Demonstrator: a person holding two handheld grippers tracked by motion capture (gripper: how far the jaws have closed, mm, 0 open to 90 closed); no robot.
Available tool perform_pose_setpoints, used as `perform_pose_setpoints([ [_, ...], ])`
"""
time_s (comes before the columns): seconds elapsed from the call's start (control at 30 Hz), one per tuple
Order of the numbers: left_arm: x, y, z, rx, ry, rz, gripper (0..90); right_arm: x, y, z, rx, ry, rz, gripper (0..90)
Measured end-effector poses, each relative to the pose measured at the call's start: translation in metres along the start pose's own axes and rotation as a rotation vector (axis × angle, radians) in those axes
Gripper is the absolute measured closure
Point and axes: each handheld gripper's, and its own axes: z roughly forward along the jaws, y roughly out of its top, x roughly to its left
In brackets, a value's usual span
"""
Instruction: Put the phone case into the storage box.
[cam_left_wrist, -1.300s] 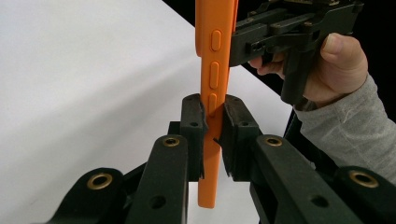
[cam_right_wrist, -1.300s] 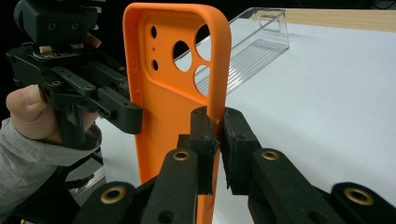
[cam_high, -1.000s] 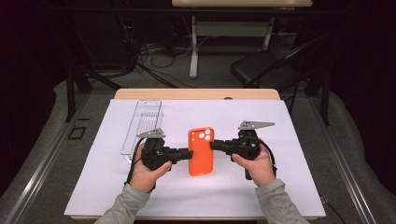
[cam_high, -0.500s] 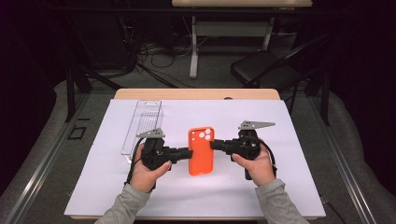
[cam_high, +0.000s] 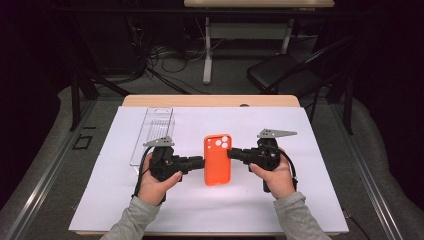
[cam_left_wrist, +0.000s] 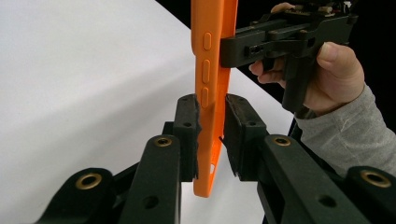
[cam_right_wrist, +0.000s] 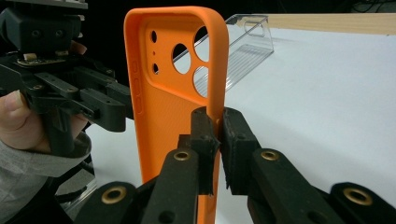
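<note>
At frame centre, we pinch the light, bendy orange phone case (cam_high: 217, 159) by its side rims: right gripper (cam_high: 234, 153) clamped on it, left gripper (cam_high: 201, 162) just easing open around it.

Both forearms, in grey sleeves, come up from the near edge of the table (cam_high: 320, 125) and angle slightly inward. The left hand (cam_high: 156, 182) wraps the handle of the left gripper (cam_high: 200, 162), which lies level and points toward the middle of the table. Its jaws have just been opening a little; in the left gripper view a narrow gap shows beside the right pad, with the orange phone case (cam_left_wrist: 212, 93) between the pads. The right hand (cam_high: 272, 175) holds the right gripper (cam_high: 233, 153) level too, pointing back at the left one. Its jaws are pinched on the case's opposite edge.
</note>
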Motion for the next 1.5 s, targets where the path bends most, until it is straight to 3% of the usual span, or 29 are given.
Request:
perform_pose_setpoints([
  [0.6, 0.004, 0.001, -0.001, 0.005, 0.042, 0.009, 66.1, -0.003, 0.001, -0.006, -0.044, -0.041, 0.012, 84.1],
  [0.77, 0.004, 0.001, -0.001, -0.014, 0.074, 0.023, 61.9, -0.002, 0.002, -0.007, -0.056, -0.062, 0.001, 84.1],
  [1.0, 0.006, 0.002, -0.004, -0.061, 0.159, 0.088, 51.0, 0.0, 0.001, -0.008, -0.074, -0.088, -0.016, 84.1],
  [1.2, 0.006, 0.004, -0.007, -0.074, 0.181, 0.125, 47.0, 0.004, 0.001, -0.008, -0.089, -0.114, -0.033, 84.1],
  [1.33, 0.007, 0.004, -0.01, -0.077, 0.245, 0.156, 44.7, 0.007, 0.001, -0.008, -0.097, -0.128, -0.043, 84.1],
  [1.4, 0.007, 0.005, -0.011, -0.078, 0.251, 0.159, 44.6, 0.007, 0.001, -0.008, -0.103, -0.132, -0.047, 84.2],
  [1.5, 0.009, 0.006, -0.013, -0.102, 0.291, 0.201, 42.8, 0.009, 0.001, -0.008, -0.108, -0.15, -0.059, 84.1],
])
